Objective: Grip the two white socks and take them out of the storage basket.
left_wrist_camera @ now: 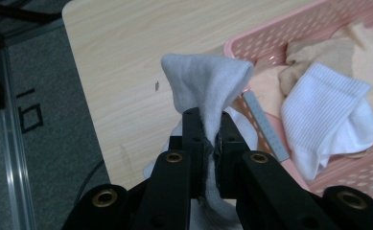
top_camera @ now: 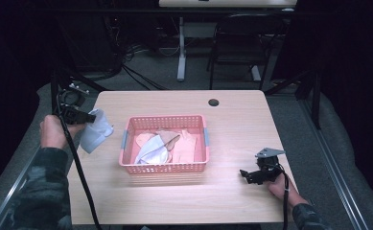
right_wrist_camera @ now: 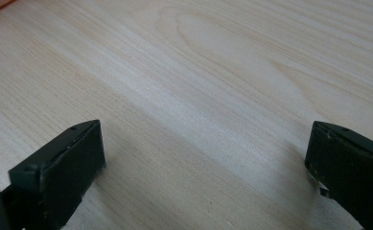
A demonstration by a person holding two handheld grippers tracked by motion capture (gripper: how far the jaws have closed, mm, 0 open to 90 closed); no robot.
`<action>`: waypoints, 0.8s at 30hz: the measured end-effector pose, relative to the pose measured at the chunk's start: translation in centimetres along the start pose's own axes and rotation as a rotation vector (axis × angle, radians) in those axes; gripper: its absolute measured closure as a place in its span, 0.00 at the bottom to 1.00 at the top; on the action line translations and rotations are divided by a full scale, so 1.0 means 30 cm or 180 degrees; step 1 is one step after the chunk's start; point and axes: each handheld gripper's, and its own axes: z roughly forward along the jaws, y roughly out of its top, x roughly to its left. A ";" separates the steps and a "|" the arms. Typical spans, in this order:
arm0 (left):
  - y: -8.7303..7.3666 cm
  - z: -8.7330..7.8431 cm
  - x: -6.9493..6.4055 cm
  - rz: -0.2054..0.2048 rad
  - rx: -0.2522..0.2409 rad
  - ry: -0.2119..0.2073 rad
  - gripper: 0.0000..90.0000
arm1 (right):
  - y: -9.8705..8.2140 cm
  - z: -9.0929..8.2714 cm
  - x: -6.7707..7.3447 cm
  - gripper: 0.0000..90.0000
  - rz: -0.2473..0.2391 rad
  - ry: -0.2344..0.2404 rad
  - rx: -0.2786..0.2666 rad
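We see the left gripper raised over the left side of the table, its jaws pinching a white sock that hangs clear of the pink basket at centre. In the left gripper view the sock is nipped by a thin fold that stands up above the jaw tips, the rest drooping below. The basket holds a second white sock lying on beige and peach garments.

The right gripper rests low near the right front edge of the table, well apart from the basket; in its own view the jaws stand spread wide over bare wood with nothing between them.

We judge the main risk to be slippage: the hold takes only a narrow fold, so a quick swing could pull the fabric free and drop it near the left table edge, perhaps onto the floor. No brand, label or legible writing can be read on any item.
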 end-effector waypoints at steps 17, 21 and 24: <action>-0.133 0.215 0.011 -0.0154 0.0332 -0.0086 0.95 | 0.000 0.000 0.000 0.00 -0.0001 0.0005 -0.0002; -0.173 0.274 0.011 -0.0223 0.0375 -0.0115 0.95 | 0.000 0.000 0.000 0.00 0.0000 0.0005 0.0000; -0.190 0.303 0.010 -0.0249 0.0426 -0.0130 0.95 | 0.000 0.000 0.000 0.00 -0.0001 0.0005 -0.0001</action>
